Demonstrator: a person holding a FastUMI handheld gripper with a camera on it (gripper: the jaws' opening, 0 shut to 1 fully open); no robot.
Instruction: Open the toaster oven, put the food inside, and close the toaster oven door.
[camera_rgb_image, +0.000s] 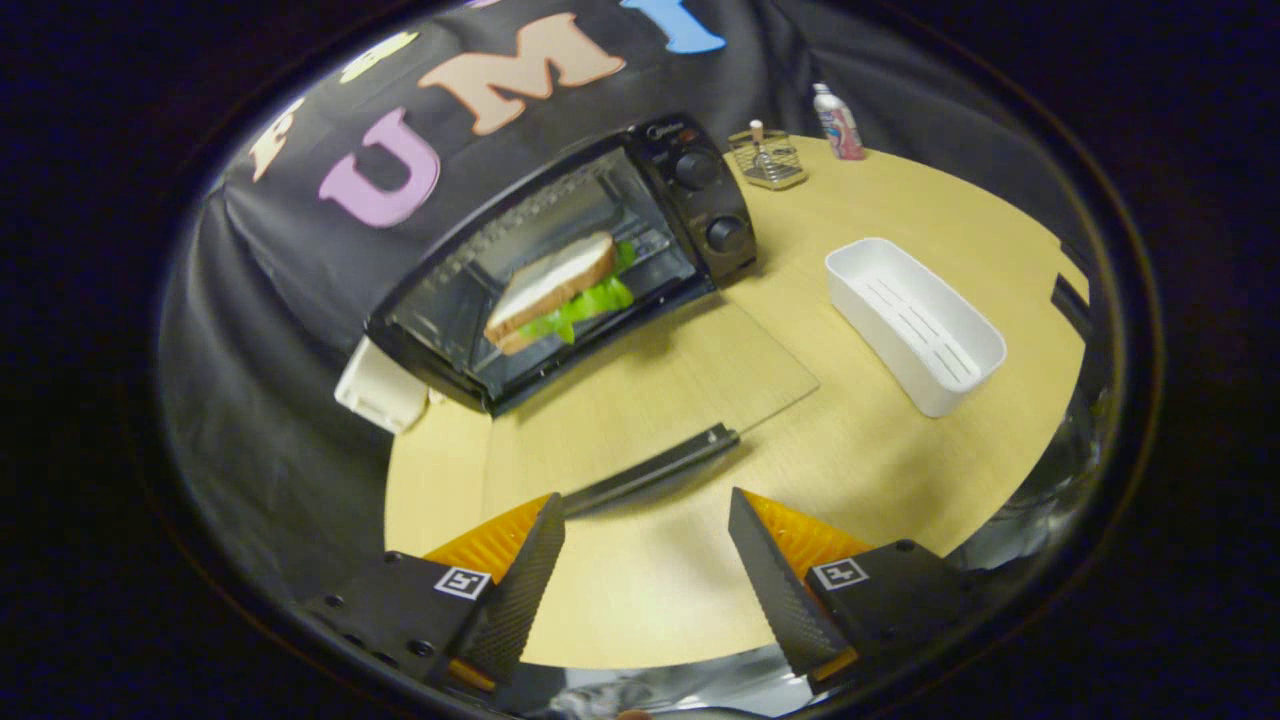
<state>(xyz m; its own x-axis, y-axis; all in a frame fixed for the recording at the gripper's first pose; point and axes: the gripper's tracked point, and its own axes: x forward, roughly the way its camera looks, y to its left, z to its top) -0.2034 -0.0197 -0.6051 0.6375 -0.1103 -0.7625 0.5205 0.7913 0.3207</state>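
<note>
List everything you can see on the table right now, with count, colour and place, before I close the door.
toaster oven: one, black, far side of the table, against the cloth wall
oven door: one, glass with dark handle, folded down flat, just ahead of the fingers
sandwich: one, white bread with green lettuce, inside the oven
tray: one, white, beside the open door
wire holder: one, metal, behind the oven
bottle: one, pink and white, by the wire holder
white box: one, at the oven's other side
gripper: one, fingers apart, holding nothing

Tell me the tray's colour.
White, with a ribbed floor; the tray shows best in the gripper view.
</note>
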